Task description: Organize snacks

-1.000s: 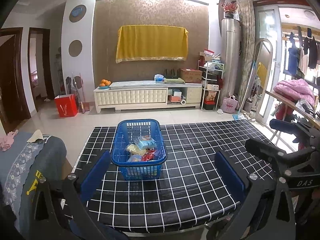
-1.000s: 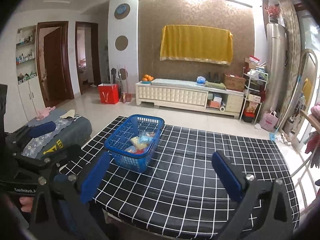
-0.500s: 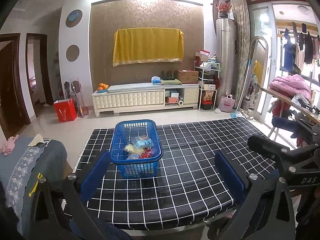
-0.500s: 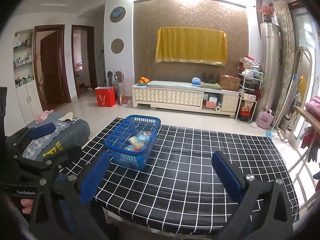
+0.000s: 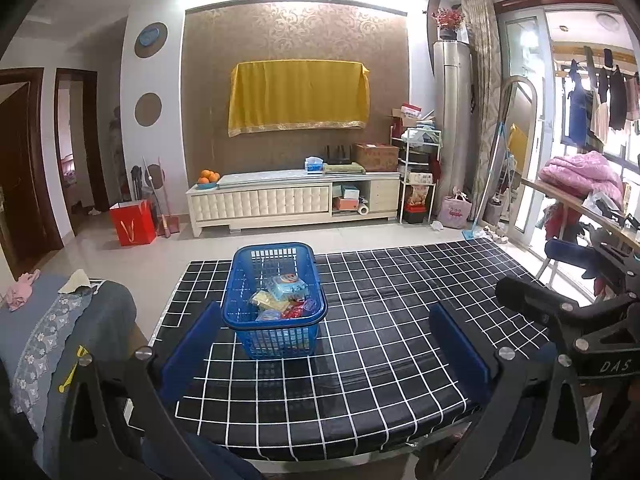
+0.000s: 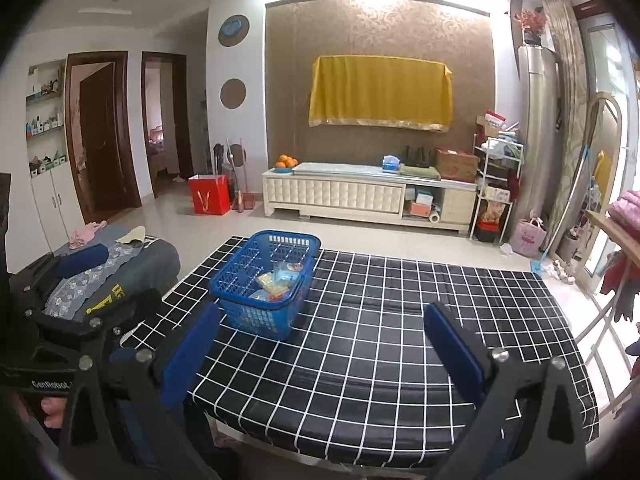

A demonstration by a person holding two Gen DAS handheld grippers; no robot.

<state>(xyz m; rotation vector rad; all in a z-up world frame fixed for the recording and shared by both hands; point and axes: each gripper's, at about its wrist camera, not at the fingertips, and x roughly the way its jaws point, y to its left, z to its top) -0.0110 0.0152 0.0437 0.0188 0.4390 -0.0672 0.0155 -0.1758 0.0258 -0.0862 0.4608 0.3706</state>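
A blue plastic basket (image 5: 275, 300) (image 6: 266, 280) stands on the left part of a table with a black, white-gridded cloth (image 5: 380, 320) (image 6: 380, 320). Several snack packets (image 5: 282, 296) (image 6: 276, 280) lie inside it. My left gripper (image 5: 324, 336) hovers above the table's near edge, open and holding nothing, the basket just ahead between its blue pads (image 5: 192, 344). My right gripper (image 6: 320, 340) is open and holding nothing too, with the basket ahead to its left. Each gripper shows at the side of the other's view.
A grey sofa arm with patterned cloth (image 5: 60, 340) sits left of the table. A white TV cabinet (image 5: 292, 200) lines the far wall, beside a red bag (image 5: 132, 224). A rack with pink bedding (image 5: 580, 176) stands right.
Both views have drifted slightly; the basket sits a little lower and nearer the middle in the left wrist view. Both grippers stay open and nothing on the table has moved.
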